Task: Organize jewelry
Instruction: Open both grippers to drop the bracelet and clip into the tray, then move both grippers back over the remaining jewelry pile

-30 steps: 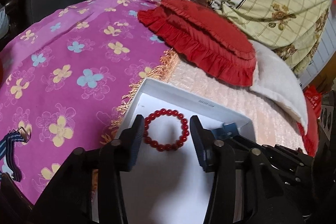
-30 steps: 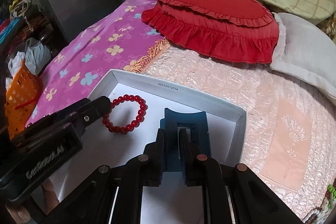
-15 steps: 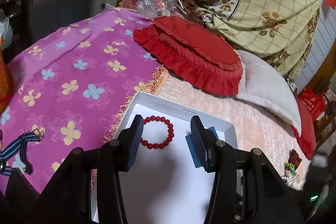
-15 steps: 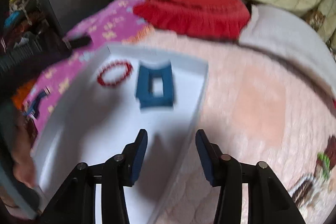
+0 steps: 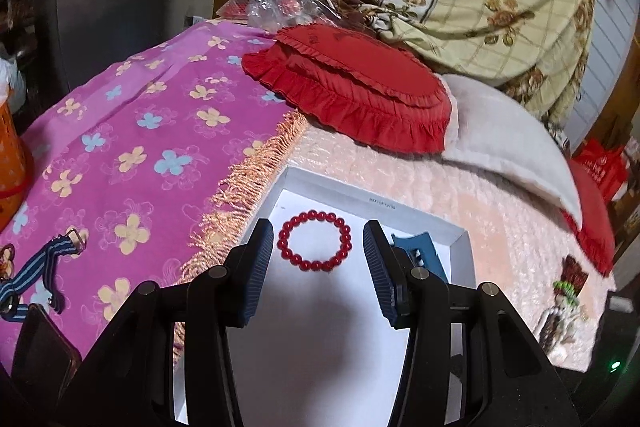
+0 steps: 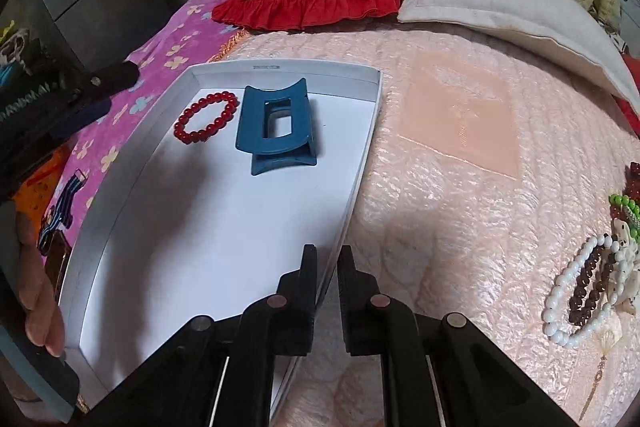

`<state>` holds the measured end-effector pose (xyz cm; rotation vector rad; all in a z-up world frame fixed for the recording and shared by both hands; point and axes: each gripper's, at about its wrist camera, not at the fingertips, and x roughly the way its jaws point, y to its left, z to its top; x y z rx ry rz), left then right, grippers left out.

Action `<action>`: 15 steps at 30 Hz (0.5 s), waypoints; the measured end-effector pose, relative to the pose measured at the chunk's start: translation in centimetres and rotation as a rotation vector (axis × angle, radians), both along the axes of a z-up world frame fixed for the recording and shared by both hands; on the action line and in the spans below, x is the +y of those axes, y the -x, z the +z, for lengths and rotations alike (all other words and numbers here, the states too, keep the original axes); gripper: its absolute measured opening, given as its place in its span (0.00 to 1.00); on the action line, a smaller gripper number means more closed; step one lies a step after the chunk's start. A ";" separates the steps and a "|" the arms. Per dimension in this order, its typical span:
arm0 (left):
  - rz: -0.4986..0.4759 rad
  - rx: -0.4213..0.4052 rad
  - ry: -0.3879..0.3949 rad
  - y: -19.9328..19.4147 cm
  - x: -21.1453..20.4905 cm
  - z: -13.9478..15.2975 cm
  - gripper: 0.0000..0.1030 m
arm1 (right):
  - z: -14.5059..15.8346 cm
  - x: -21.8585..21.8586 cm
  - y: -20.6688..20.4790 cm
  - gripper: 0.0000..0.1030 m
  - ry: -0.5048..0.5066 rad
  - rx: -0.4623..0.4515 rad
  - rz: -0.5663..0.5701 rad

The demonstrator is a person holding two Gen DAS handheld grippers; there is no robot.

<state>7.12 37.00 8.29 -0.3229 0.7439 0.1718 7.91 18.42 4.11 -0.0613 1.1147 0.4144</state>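
Left tongs point(image 5: 318, 267) gape empty above the white box point(image 6: 362, 147); right tongs point(image 6: 327, 267), nearly closed, empty, straddle its rim beside the blue hair claw point(image 6: 276, 131).

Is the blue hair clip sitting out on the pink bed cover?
No, the blue hair clip lies inside the white box, beside the red bead bracelet.

The left gripper point(image 5: 318, 245) is held level with its jaws spread wide apart and nothing between them. The right gripper point(image 6: 327, 259) has its jaws drawn close, a narrow gap left, gripping nothing.
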 end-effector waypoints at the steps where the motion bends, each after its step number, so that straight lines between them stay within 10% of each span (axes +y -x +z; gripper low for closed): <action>1: -0.006 -0.002 -0.014 0.3 -0.6 0.1 0.45 | 0.2 -0.4 0.2 0.08 -0.022 0.002 0.006; 5: -0.039 -0.018 -0.068 1.8 -2.9 0.6 0.45 | 1.7 -3.8 2.0 0.36 -0.101 -0.015 -0.015; 15: -0.243 -0.041 0.005 7.1 -11.2 2.2 0.45 | 4.5 -20.5 8.6 0.37 0.000 -0.156 -0.138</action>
